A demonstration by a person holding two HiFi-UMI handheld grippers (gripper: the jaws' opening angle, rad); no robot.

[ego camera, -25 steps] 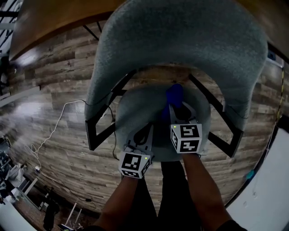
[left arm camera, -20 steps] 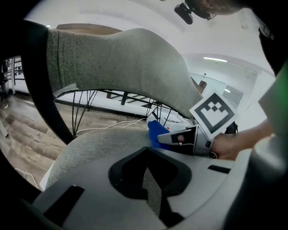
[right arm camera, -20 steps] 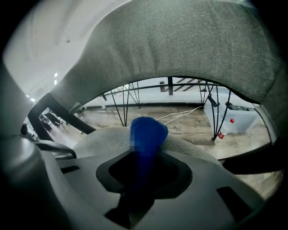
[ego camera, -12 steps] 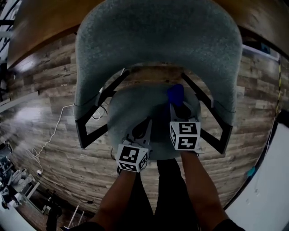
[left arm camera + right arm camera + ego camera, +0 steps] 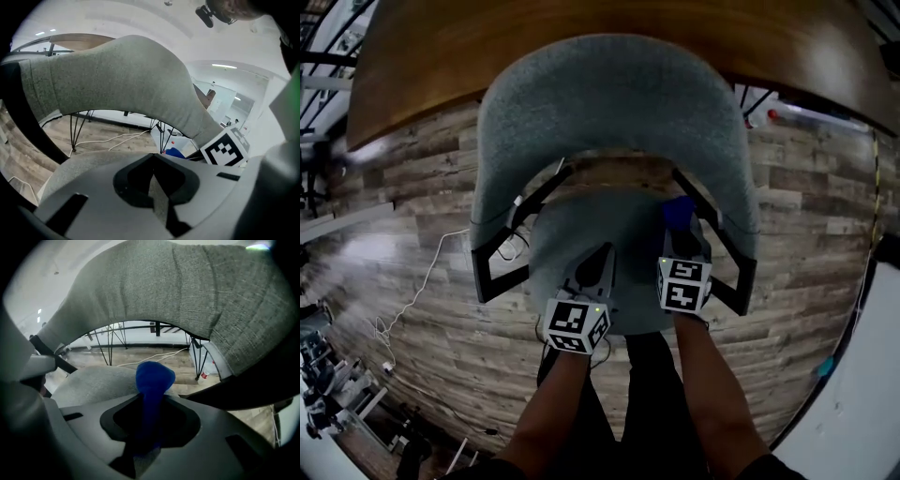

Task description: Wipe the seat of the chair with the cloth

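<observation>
The chair has a round grey seat (image 5: pixel 581 220) and a curved grey backrest (image 5: pixel 609 103). A blue cloth (image 5: pixel 680 214) lies bunched on the seat's right rear part, near the black arm strut. My right gripper (image 5: pixel 681 234) is shut on the cloth, which sticks out beyond its jaws (image 5: pixel 152 378). My left gripper (image 5: pixel 602 255) rests low over the seat's front middle, its jaws shut with nothing between them (image 5: pixel 153 161). In the left gripper view the cloth (image 5: pixel 174 152) shows beside the right gripper's marker cube (image 5: pixel 224 149).
Black frame struts (image 5: pixel 502 272) (image 5: pixel 733 281) flank the seat on both sides. A brown wooden table (image 5: pixel 581 37) stands beyond the backrest. A white cable (image 5: pixel 417 286) trails over the plank floor at the left. My legs are just below the seat's front edge.
My right gripper has carried the blue cloth from the seat's rear middle towards its right edge. My left gripper has stayed at the seat's front.
</observation>
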